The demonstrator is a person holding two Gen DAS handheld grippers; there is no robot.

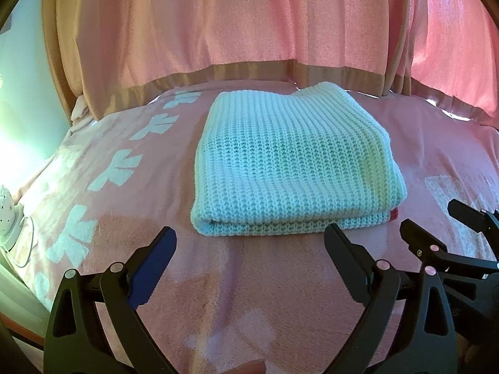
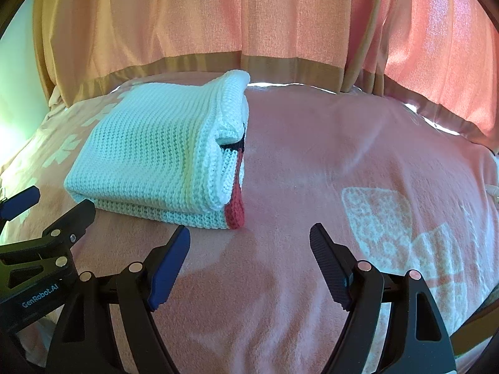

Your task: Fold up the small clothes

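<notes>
Two wrist views of a folded white knit garment (image 1: 290, 168) lying on a pink blanket (image 1: 237, 296) that covers a bed, with pink curtains (image 1: 249, 25) hanging behind. We hold the left gripper (image 1: 249, 268) just short of the garment's near folded edge, its jaws spread wide and holding nothing. The right gripper (image 2: 249, 265) sits beside it, to the right of the garment and just short of its near right corner, jaws likewise spread and empty; each gripper shows at the edge of the other's view. In the right wrist view we see the garment's right side, where several knit layers are stacked and a red trim (image 2: 236, 208) hangs out at the near corner, beside a dark stripe between the layers.

We judge the fold to be largely complete, the bundle compact and roughly rectangular. The risks from here follow from the loose, thick knit. A jaw closing on only the top layer would peel it back and open the fold. A pinch at the near edge might also catch the soft blanket beneath and drag it along. Lifting from one side alone would let the stacked layers on the right slide apart, and the hanging trim could snag on a jaw.
</notes>
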